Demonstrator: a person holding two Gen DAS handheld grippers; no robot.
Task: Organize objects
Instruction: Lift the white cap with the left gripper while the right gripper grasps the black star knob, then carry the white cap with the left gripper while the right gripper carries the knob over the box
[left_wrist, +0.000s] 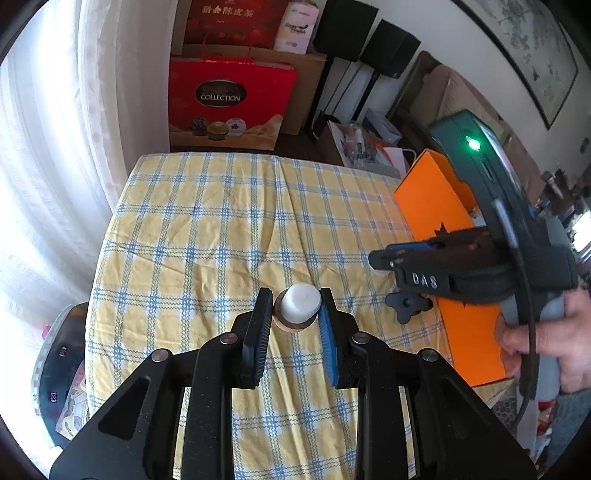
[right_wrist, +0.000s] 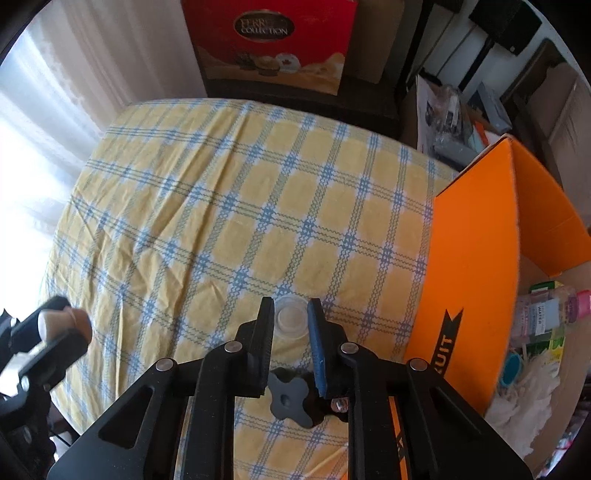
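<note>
My left gripper (left_wrist: 291, 314) is shut on a small stopper (left_wrist: 300, 302) with a white top and a cork-brown base, held over the yellow-and-blue checked tablecloth (left_wrist: 221, 221). In the right wrist view that left gripper (right_wrist: 55, 325) and the stopper (right_wrist: 79, 321) sit at the left edge. My right gripper (right_wrist: 290, 310) points steeply down near the cloth (right_wrist: 221, 203), its pads against a small clear round lid (right_wrist: 290, 319). In the left wrist view a hand (left_wrist: 535, 332) holds the right gripper (left_wrist: 375, 260) beside the orange box (left_wrist: 436, 206).
The orange box (right_wrist: 472, 258) stands open on the table's right side, with a pink-capped bottle (right_wrist: 550, 306) and other small items inside. Red gift bags (left_wrist: 229, 103) stand beyond the far edge. A white curtain (left_wrist: 55, 166) hangs on the left, and clutter (right_wrist: 454, 122) lies on the right.
</note>
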